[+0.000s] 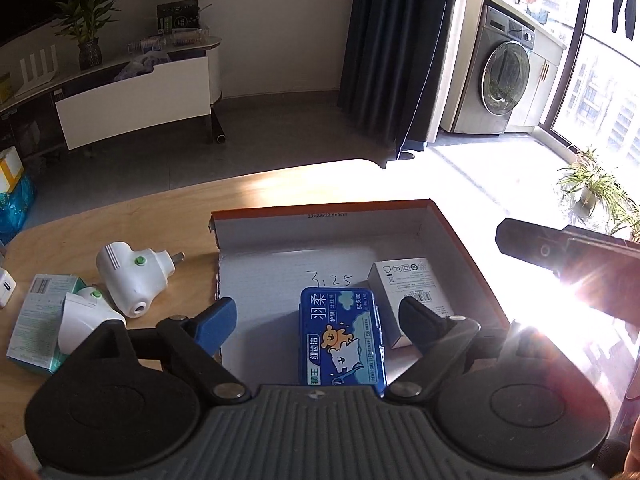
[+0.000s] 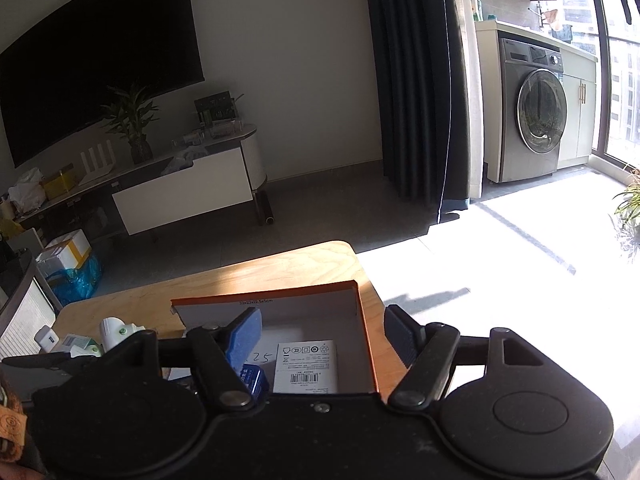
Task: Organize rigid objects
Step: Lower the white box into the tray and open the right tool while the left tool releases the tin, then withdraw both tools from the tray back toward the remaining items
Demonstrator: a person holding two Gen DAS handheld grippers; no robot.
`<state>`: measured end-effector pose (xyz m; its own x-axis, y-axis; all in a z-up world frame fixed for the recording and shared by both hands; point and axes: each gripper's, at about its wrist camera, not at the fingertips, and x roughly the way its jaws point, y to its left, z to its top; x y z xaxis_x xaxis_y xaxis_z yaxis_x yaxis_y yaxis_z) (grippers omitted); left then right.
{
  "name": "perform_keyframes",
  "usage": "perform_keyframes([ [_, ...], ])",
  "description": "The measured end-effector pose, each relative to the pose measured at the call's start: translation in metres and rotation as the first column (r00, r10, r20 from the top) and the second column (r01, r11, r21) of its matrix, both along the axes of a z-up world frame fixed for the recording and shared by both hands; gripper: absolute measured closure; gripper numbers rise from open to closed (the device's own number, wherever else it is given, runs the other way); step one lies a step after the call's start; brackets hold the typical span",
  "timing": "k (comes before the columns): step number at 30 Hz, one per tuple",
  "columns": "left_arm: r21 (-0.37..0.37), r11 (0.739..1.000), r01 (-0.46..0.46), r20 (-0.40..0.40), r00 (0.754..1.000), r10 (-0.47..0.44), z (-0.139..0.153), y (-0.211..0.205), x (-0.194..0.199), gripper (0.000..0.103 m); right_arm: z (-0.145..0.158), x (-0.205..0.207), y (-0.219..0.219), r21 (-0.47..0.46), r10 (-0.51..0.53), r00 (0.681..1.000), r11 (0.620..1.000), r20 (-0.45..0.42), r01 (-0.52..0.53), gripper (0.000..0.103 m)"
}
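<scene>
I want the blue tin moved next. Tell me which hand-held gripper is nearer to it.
Left. The left hand-held gripper hangs open right over the blue tin in the cardboard box. The right hand-held gripper sits off to the tin's right, above the white box.

Each hand-held gripper (image 1: 316, 320) (image 2: 324, 340) is black with blue finger pads (image 1: 218, 316), silver pivot screws, perhaps ribbed housing.

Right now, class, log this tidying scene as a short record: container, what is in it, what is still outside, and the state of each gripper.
container: orange-edged box, open, on wooden table
inside: blue tin; white carton beside it
outside, left of the box: two white plug-in devices; pale green carton; white charger
left gripper: open, empty
right gripper: open, empty
</scene>
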<state>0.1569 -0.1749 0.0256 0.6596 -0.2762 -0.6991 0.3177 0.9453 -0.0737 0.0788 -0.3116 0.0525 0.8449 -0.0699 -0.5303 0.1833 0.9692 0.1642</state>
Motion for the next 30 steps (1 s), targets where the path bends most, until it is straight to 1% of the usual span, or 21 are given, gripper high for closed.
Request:
perform_keyframes([
  [2,0.009,1.000,-0.007,0.003,1.000,0.007,0.003,0.003,-0.005,0.007,-0.001,-0.003,0.003,0.004,0.010,1.000,1.000,-0.007,-0.009,0.018],
  [4,0.018,1.000,-0.017,0.010,1.000,0.016,0.004,0.007,-0.010,0.006,-0.001,-0.006,0.006,0.003,0.012,1.000,1.000,-0.018,-0.012,0.017],
  [9,0.014,0.999,-0.050,0.014,0.999,0.050,0.007,0.019,-0.020,0.006,0.000,-0.015,0.012,0.007,0.021,1.000,1.000,-0.023,-0.021,0.015],
  [14,0.011,0.997,-0.081,0.027,0.996,0.080,0.012,0.032,-0.028,0.006,0.001,-0.019,0.023,0.003,0.053,0.998,0.999,-0.032,-0.053,0.015],
  [16,0.022,0.995,-0.094,0.028,0.995,0.094,0.011,0.037,-0.031,0.006,0.000,-0.021,0.029,0.005,0.065,0.997,0.998,-0.034,-0.065,0.015],
  [30,0.019,0.985,-0.174,0.020,0.985,0.174,0.007,0.078,-0.045,0.006,0.001,-0.023,0.072,-0.005,0.160,0.986,0.987,-0.038,-0.160,0.014],
])
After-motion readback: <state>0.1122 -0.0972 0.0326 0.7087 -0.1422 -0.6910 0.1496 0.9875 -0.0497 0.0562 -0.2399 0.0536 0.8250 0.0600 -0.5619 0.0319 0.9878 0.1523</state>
